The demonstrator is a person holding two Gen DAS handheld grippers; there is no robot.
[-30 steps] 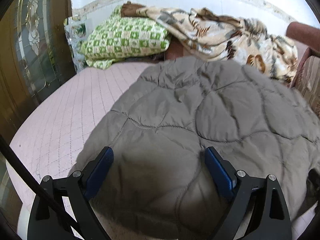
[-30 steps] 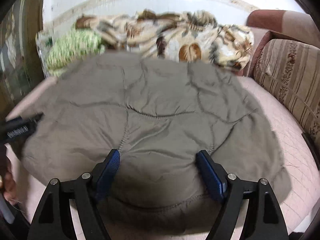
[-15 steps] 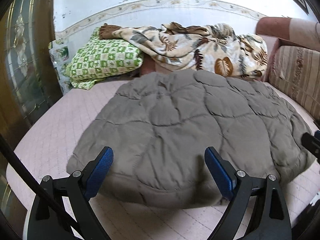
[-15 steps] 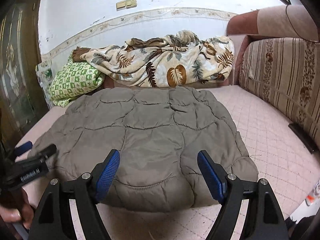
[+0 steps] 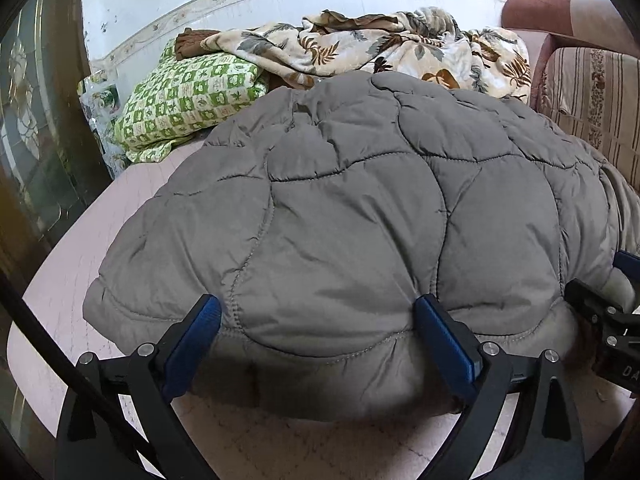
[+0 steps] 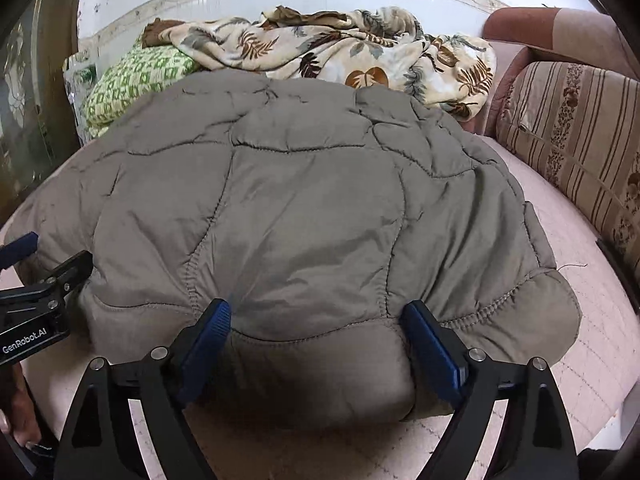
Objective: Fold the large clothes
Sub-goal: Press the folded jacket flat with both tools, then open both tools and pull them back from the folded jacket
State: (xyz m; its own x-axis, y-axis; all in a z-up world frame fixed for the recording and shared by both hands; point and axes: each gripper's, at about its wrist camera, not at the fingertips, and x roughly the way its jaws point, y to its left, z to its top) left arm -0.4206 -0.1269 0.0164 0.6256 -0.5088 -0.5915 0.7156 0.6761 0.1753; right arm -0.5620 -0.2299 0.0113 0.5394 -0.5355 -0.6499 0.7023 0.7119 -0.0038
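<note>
Both grippers' opening jaws (image 5: 316,344) (image 6: 316,340) astride grey quilted jacket's (image 5: 360,220) near edge

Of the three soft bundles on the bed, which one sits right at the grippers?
The grey quilted jacket. Its near edge lies between both grippers' fingers, while the green checked pillow and leaf-print blanket sit back by the wall.

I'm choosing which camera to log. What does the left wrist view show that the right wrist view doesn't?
Only the left wrist view shows the right gripper at its right edge. Only the right wrist view shows the left gripper and the hand holding it. Both share the grey quilted jacket, green pillow and leaf-print blanket.
</note>
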